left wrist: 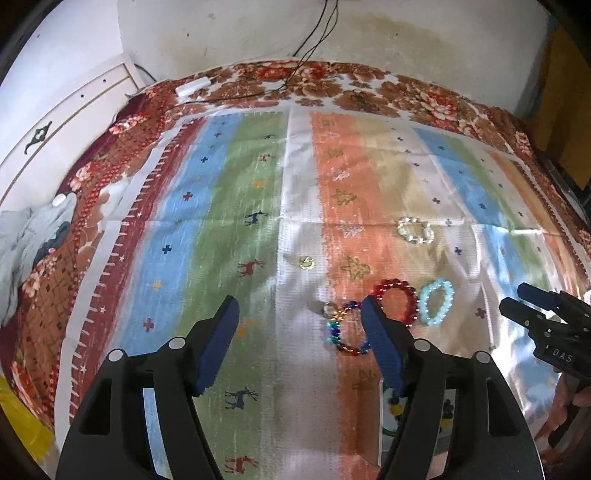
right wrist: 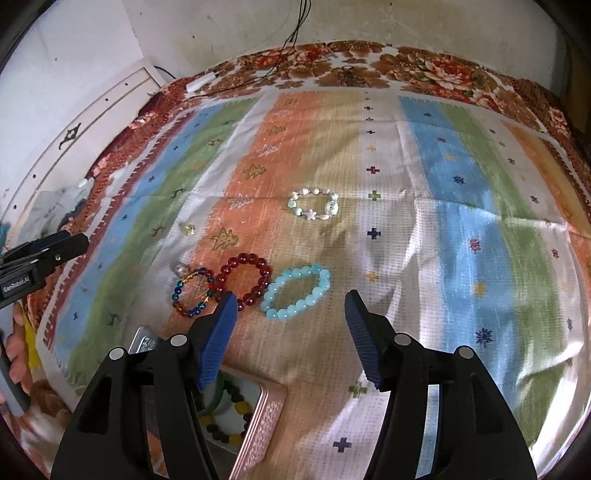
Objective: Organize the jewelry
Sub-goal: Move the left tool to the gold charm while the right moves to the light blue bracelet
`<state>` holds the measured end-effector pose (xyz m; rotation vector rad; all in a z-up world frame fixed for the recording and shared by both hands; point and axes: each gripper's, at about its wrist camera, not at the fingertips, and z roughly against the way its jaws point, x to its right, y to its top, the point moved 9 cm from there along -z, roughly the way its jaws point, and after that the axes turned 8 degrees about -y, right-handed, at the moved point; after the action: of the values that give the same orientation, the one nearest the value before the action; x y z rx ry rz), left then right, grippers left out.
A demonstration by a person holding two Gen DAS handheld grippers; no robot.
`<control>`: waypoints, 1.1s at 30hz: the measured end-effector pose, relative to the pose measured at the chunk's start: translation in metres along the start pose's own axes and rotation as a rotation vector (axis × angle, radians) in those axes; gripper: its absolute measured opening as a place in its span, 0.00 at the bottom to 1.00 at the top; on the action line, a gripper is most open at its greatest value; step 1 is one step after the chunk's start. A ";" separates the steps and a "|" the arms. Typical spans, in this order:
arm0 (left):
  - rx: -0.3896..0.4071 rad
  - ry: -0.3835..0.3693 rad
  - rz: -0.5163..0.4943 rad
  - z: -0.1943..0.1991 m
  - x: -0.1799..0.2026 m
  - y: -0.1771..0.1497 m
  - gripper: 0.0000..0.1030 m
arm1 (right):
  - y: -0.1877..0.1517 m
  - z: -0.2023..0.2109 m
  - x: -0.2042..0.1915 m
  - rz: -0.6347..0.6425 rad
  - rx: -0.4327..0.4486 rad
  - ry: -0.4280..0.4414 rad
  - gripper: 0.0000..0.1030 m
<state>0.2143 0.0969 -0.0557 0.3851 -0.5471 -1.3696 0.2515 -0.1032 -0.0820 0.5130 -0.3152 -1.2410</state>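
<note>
Several bead bracelets lie on a striped cloth: a multicoloured one [left wrist: 345,328] [right wrist: 194,293], a dark red one [left wrist: 397,301] [right wrist: 245,278], a light blue one [left wrist: 437,302] [right wrist: 297,291] and a pale shell one [left wrist: 415,229] [right wrist: 314,205] farther back. A small gold ring [left wrist: 306,262] [right wrist: 189,229] lies to the left. My left gripper [left wrist: 299,314] is open and empty, its right finger over the multicoloured bracelet. My right gripper [right wrist: 290,306] is open and empty, just in front of the blue bracelet. A pink tin box [right wrist: 258,428] with beaded jewelry inside sits beneath it.
The striped cloth [left wrist: 221,221] covers a floral bedspread [left wrist: 332,77]. A white wall, black cables [left wrist: 314,33] and a white adapter [left wrist: 194,85] are at the back. Grey clothing [left wrist: 33,236] lies at the left edge. The right gripper shows in the left wrist view [left wrist: 532,306].
</note>
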 end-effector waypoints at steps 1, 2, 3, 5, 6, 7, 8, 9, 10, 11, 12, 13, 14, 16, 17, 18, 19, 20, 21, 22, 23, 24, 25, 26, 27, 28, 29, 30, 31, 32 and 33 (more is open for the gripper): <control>-0.005 0.001 0.002 -0.002 -0.001 0.001 0.66 | 0.001 -0.002 -0.001 0.004 -0.001 -0.001 0.58; -0.006 0.001 0.005 -0.004 -0.003 0.001 0.66 | 0.002 -0.004 -0.002 0.009 -0.002 -0.004 0.58; -0.009 0.001 0.004 -0.006 -0.004 0.002 0.66 | 0.003 -0.006 -0.003 0.012 -0.005 -0.006 0.59; -0.014 0.008 -0.002 -0.011 -0.005 0.006 0.66 | 0.005 -0.012 -0.004 0.023 -0.016 -0.012 0.60; -0.019 0.011 -0.005 -0.014 -0.005 0.008 0.66 | 0.006 -0.014 -0.004 0.024 -0.018 -0.017 0.60; -0.023 0.013 -0.007 -0.017 -0.005 0.009 0.66 | 0.008 -0.015 -0.002 0.024 -0.020 -0.021 0.62; -0.027 0.013 -0.007 -0.020 -0.004 0.011 0.66 | 0.009 -0.017 -0.001 0.024 -0.021 -0.025 0.63; -0.031 0.012 -0.007 -0.023 -0.004 0.012 0.66 | 0.011 -0.018 0.000 0.023 -0.021 -0.028 0.64; -0.037 0.009 -0.006 -0.026 -0.004 0.013 0.67 | 0.012 -0.019 0.001 0.021 -0.023 -0.030 0.66; -0.043 0.007 -0.005 -0.030 -0.004 0.014 0.67 | 0.012 -0.021 0.003 0.019 -0.027 -0.031 0.66; -0.049 0.007 -0.005 -0.034 -0.004 0.016 0.67 | 0.012 -0.024 0.005 0.015 -0.040 -0.028 0.66; -0.055 0.009 -0.006 -0.038 -0.005 0.017 0.67 | 0.012 -0.026 0.005 0.011 -0.052 -0.024 0.66; -0.060 0.012 -0.007 -0.041 -0.006 0.018 0.67 | 0.012 -0.028 0.006 0.009 -0.064 -0.018 0.66; -0.067 0.012 -0.003 -0.047 -0.007 0.021 0.67 | 0.013 -0.027 0.006 0.019 -0.068 -0.023 0.67; -0.070 0.009 0.002 -0.049 -0.008 0.022 0.67 | 0.016 -0.025 0.007 0.019 -0.061 -0.032 0.67; -0.074 0.006 0.007 -0.052 -0.009 0.022 0.67 | 0.018 -0.022 0.008 0.014 -0.054 -0.035 0.69; -0.078 0.006 0.009 -0.054 -0.010 0.023 0.67 | 0.020 -0.020 0.009 0.000 -0.047 -0.032 0.70; -0.080 0.010 0.006 -0.056 -0.011 0.023 0.67 | 0.021 -0.018 0.009 -0.011 -0.046 -0.022 0.71; -0.081 0.017 0.003 -0.059 -0.012 0.024 0.67 | 0.021 -0.018 0.008 -0.020 -0.048 -0.014 0.71; -0.086 0.021 0.001 -0.062 -0.013 0.024 0.67 | 0.021 -0.018 0.008 -0.030 -0.055 -0.004 0.72; -0.096 0.024 0.001 -0.067 -0.014 0.023 0.67 | 0.020 -0.017 0.007 -0.047 -0.069 0.006 0.72; -0.106 0.023 0.005 -0.070 -0.015 0.023 0.67 | 0.020 -0.017 0.007 -0.056 -0.079 0.013 0.72; -0.117 0.019 0.005 -0.074 -0.015 0.022 0.67 | 0.020 -0.014 0.006 -0.060 -0.089 0.019 0.72; -0.120 0.018 0.002 -0.075 -0.015 0.022 0.67 | 0.021 -0.011 0.005 -0.056 -0.092 0.019 0.72; -0.121 0.021 -0.003 -0.075 -0.015 0.022 0.67 | 0.024 -0.006 0.003 -0.038 -0.086 0.007 0.73; -0.120 0.021 -0.007 -0.074 -0.014 0.023 0.67 | 0.026 -0.002 0.003 -0.019 -0.074 -0.008 0.75; -0.117 0.015 -0.004 -0.073 -0.014 0.023 0.67 | 0.028 0.000 0.006 0.000 -0.051 -0.035 0.77; -0.116 0.011 0.000 -0.072 -0.013 0.023 0.67 | 0.029 -0.001 0.009 0.002 -0.039 -0.052 0.78; -0.116 0.007 0.002 -0.071 -0.012 0.023 0.67 | 0.029 -0.004 0.012 -0.005 -0.032 -0.061 0.78; -0.112 -0.001 0.000 -0.070 -0.010 0.023 0.67 | 0.026 -0.012 0.016 -0.031 -0.034 -0.049 0.78; -0.111 -0.006 -0.002 -0.069 -0.008 0.023 0.67 | 0.024 -0.018 0.017 -0.055 -0.043 -0.034 0.78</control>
<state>0.2721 0.1053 -0.1006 0.2917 -0.4731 -1.3970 0.2852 -0.1107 -0.0858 0.4662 -0.3044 -1.3079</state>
